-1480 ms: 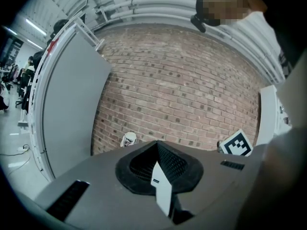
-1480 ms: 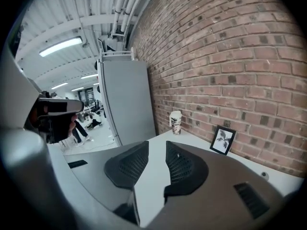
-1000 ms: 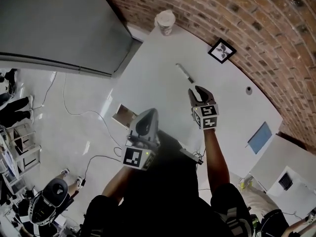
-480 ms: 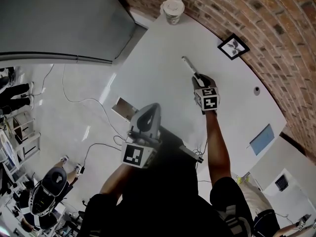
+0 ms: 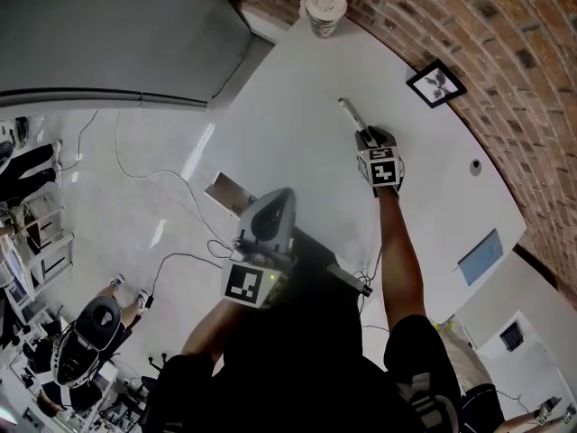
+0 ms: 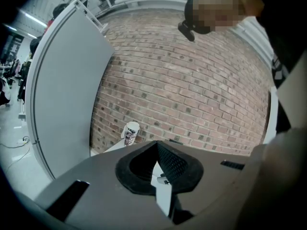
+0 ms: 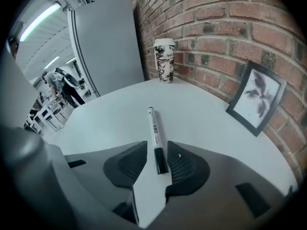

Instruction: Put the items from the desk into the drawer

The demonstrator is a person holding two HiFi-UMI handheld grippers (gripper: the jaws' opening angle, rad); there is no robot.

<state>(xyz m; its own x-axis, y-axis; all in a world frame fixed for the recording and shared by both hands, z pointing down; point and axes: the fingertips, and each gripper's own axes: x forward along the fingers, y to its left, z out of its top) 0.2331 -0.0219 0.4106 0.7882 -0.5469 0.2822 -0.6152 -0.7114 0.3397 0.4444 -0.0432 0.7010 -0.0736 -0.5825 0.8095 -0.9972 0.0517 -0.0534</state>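
Backdrop: brick wall behind a white table.
Marker: lies flat toward the table's far edge, nearer than the cup at the far corner.
Right gripper: jaws spread on either side of the marker's black end, not clamped.
Left gripper: jaw tips together, empty, over the near edge.
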